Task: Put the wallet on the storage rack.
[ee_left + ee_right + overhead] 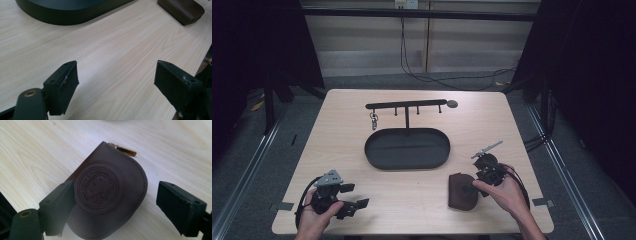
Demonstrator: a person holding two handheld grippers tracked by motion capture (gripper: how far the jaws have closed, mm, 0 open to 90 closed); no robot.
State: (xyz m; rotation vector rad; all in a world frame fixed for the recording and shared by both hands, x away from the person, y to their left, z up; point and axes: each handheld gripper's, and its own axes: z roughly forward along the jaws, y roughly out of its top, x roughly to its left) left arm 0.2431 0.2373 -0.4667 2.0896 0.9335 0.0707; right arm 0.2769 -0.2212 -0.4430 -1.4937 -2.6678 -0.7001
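Dark curtains flank a pale wooden bench (422,200) holding a black oval tray (407,148) with a hook rack (406,105) above it. Near the front right lies a brown pouch (107,192), flat on the wood. Over it hovers the right gripper (115,205), jaws spread wide, gripping nothing. Front left, the left gripper (116,85) also gapes over bare wood.

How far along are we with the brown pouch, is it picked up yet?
Not yet. The brown pouch lies flat on the table, in front of the oval tray and outside it. In hand: the right tool hovers over the pouch, jaws open, pads off the leather. The left tool waits open over bare wood. Gripping and lifting are left. A key ring hangs on the rack.
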